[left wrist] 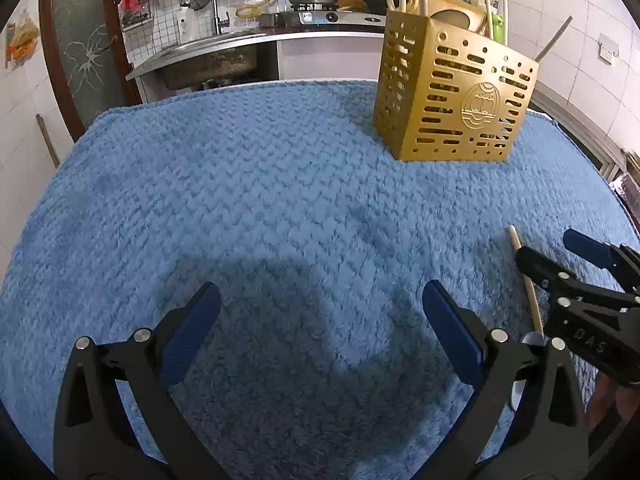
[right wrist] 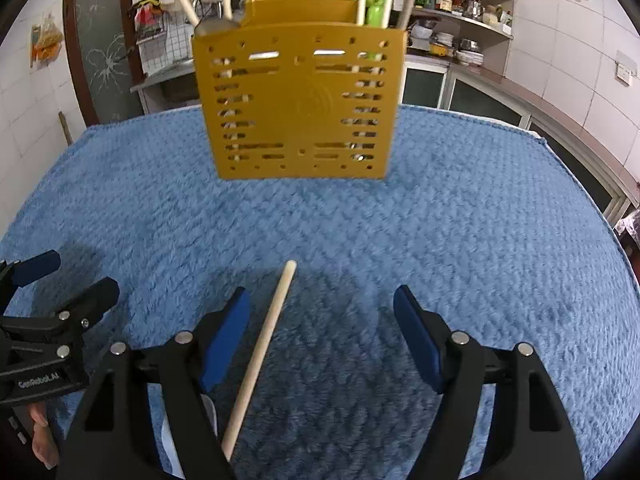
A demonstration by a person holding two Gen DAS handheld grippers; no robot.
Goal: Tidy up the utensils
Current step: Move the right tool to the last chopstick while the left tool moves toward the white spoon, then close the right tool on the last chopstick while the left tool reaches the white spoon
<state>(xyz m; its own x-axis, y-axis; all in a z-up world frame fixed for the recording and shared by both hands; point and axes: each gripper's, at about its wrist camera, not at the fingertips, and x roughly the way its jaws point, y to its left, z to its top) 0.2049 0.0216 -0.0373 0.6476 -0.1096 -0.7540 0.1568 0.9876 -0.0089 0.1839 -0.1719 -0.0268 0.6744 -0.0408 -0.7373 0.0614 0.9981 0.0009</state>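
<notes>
A person's right claw (right wrist: 322, 334) hangs with its jaws spread wide over a pale wooden utensil handle (right wrist: 262, 354) lying on the blue fleece cloth (right wrist: 480, 220) that covers the worktop; nothing is gripped. The handle runs between the blue pads, much nearer the left pad than the right and apparently touching neither. Its free tip points toward the gold perforated holder (right wrist: 298, 104) standing upright farther back on the cloth, where several similar pale handles already poke out of the top. The handle's near end passes beneath the claw, where something white shows; whether that is the head of a spoon cannot be told. To the left, the left claw (left wrist: 320, 330) is also wide open and empty above bare cloth, well apart from the holder (left wrist: 452, 92), with the handle (left wrist: 530, 292) off to its right. The step in hand looks like the pickup of the last loose utensil on the cloth. The next move probably calls for shifting the right claw slightly left to centre the handle, settling low enough for the pads to catch the thin stick against soft pile, then closing firmly. The stick would then be lifted, turned upright and dropped into the holder's open top.
</notes>
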